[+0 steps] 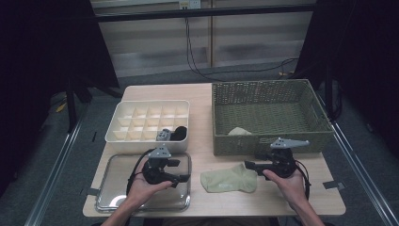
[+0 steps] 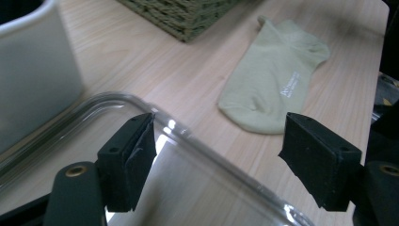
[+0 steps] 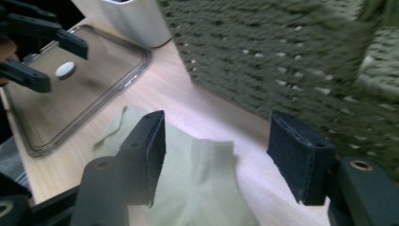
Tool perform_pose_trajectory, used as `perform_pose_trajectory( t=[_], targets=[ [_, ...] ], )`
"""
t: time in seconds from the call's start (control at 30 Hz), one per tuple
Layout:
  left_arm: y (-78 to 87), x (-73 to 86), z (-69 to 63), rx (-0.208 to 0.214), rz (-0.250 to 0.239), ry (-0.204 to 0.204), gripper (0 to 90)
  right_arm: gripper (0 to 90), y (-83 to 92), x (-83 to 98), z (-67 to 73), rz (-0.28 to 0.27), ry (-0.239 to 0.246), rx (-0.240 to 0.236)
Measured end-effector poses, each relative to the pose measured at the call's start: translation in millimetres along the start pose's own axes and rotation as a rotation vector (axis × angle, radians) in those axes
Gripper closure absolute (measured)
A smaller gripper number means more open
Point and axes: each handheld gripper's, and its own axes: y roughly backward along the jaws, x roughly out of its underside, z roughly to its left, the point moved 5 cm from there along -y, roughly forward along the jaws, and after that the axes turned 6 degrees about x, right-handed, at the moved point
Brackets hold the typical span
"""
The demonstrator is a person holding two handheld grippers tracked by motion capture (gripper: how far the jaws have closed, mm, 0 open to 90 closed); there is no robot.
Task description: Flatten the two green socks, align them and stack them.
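Pale green and lying flat, the sock [image 1: 229, 181] rests on the wooden surface [image 1: 202, 141] between the two hands, just in front of the woven basket [image 1: 268, 141] and beside the clear glass tray [image 1: 113, 200]. The high view takes in the whole layout — a white divided organiser [image 1: 123, 134] behind the tray with dark and grey rolled items in its front compartments, and a second pale piece of cloth [image 1: 240, 131] lying inside the basket. Neither gripper view gives those contents.

From the left gripper view comes what the high view is too small to show: white lettering printed on the sock [image 2: 270, 84], and the rounded rim of the tray [image 2: 211, 155] running under the jaws. The right gripper view adds a small white disc [image 3: 65, 69] under the tray glass and the basket weave close up, blurred.

The left claw [image 1: 184, 178] hovers over the tray with its jaws spread wide apart; nothing lies between them and they touch nothing — the sock sits well beyond their tips. The right claw [image 1: 248, 165] stands with its jaws likewise parted, above the near edge of the sock [image 3: 197, 174]; the cloth lies below the gap and the pads do not press on it.
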Motion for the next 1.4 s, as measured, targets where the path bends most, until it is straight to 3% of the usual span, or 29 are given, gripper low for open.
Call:
perform_pose_trajectory(
  t=[0.23,0.53,0.9,1.07,1.3,1.4],
  targets=[
    [12.6,6.7,3.8,-0.029,-0.017,0.005,25.9,40.2,5.6,-14.6,-3.9,-0.019,0.000,0.002],
    [19.5,8.1,8.2,-0.061,-0.045,0.022,20.7,41.0,11.4,-50.9,-5.7,-0.034,0.019,0.002],
    [23.6,7.9,14.2,-0.082,-0.044,0.033,18.7,40.8,4.7,-93.2,-29.7,-0.007,0.041,0.010],
    [22.2,9.4,18.4,-0.089,-0.037,0.037,18.4,40.7,-10.5,-110.6,-44.9,0.062,0.068,0.017],
    [25.3,9.8,19.8,-0.097,-0.041,0.034,17.9,40.5,-26.2,-121.2,-55.9,0.112,0.074,0.030],
    [25.7,9.4,21.1,-0.099,-0.044,0.030,17.8,41.3,-37.9,-126.3,-60.2,0.137,0.097,0.070]
  ],
)
